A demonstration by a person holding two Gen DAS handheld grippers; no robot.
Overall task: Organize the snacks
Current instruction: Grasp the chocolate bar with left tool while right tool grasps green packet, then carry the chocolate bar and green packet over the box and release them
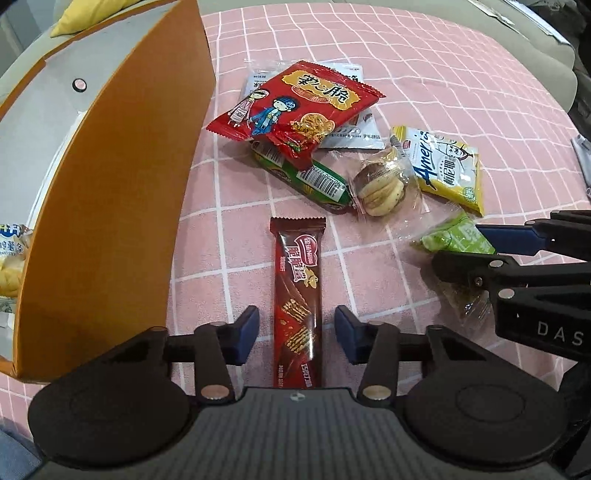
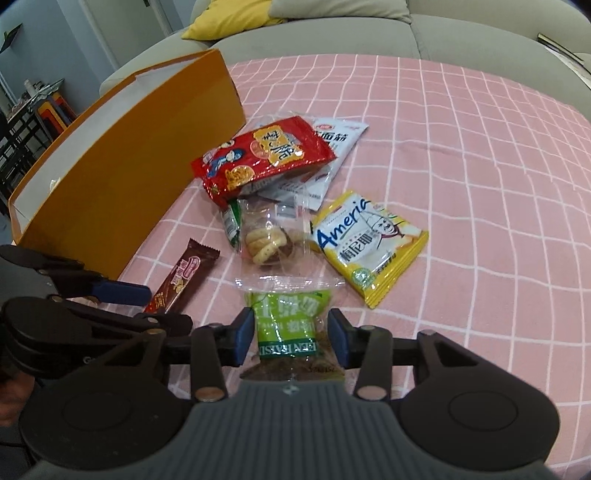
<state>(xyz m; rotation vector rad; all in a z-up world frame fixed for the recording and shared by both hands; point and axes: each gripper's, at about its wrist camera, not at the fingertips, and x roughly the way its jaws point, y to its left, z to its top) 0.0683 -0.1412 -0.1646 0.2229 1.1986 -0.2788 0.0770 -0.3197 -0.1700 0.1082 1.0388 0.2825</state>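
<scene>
A brown wafer bar (image 1: 297, 280) (image 2: 181, 280) lies flat on the pink checked cloth. My left gripper (image 1: 297, 332) (image 2: 166, 306) stands open astride the bar's near half, with a gap between the wrapper and each blue pad. A green raisin packet (image 2: 288, 325) (image 1: 454, 236) in clear wrap lies between the pads of my right gripper (image 2: 291, 332) (image 1: 461, 245). That gripper's jaws are open, the pads close to the packet's sides without squeezing it. The orange box (image 1: 122, 184) (image 2: 129, 177) stands open-topped just left of the left gripper.
A pile beyond both grippers holds a red bag (image 1: 295, 107), a green pack (image 1: 317, 181), a clear cookie pack (image 1: 380, 184), a yellow bag (image 1: 443, 170) and a white pack (image 2: 336, 140). A chips bag (image 1: 11, 258) lies inside the box. A sofa with a yellow cushion (image 2: 229, 22) lies behind.
</scene>
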